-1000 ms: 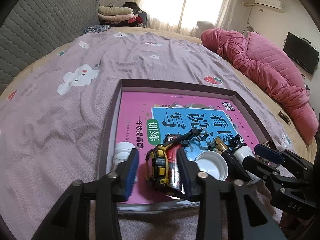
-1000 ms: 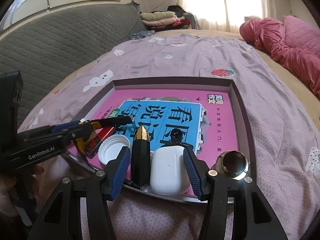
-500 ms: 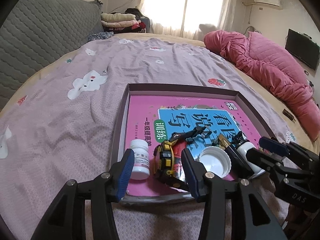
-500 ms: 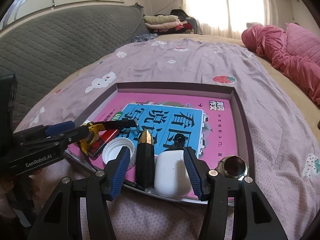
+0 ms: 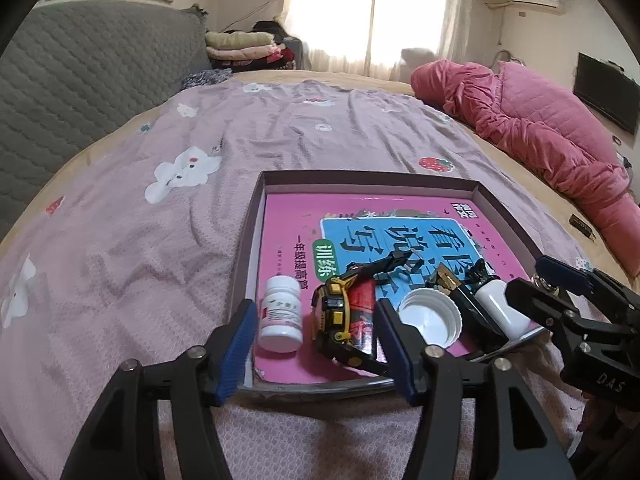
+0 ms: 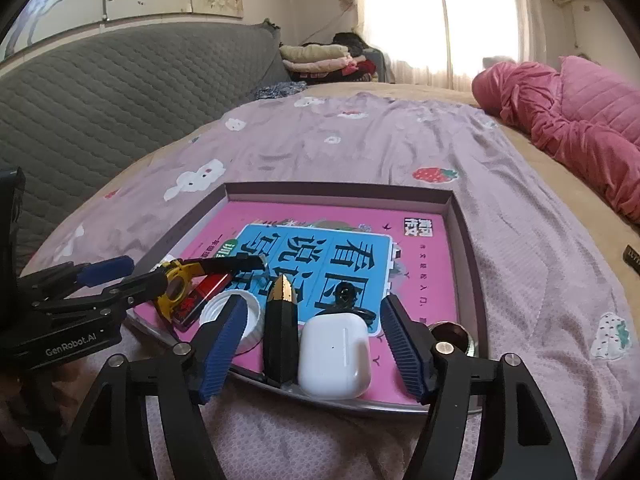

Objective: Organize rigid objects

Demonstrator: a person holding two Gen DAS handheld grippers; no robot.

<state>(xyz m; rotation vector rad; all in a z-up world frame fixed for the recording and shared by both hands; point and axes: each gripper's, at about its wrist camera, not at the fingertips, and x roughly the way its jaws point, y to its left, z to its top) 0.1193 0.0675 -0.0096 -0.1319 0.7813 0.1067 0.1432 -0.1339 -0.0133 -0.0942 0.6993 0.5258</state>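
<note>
Pink workbook [image 5: 360,236] lines the shallow box [image 5: 256,216] on your bedspread [image 5: 160,240], and the small things crowd its near edge. Your left gripper [image 5: 316,344] has just been opening and now stands wide, its pads touching neither the white pill bottle [image 5: 281,314] near the near left corner nor the yellow-and-black watch [image 5: 336,312]. Your right gripper [image 6: 312,354] has also just spread wide; the white earbud case [image 6: 334,356] and the black-and-gold piece [image 6: 282,320] lie loose between its fingers. A white cap [image 6: 234,316] rests beside them, a metal cylinder [image 6: 452,334] towards the near right corner.
</note>
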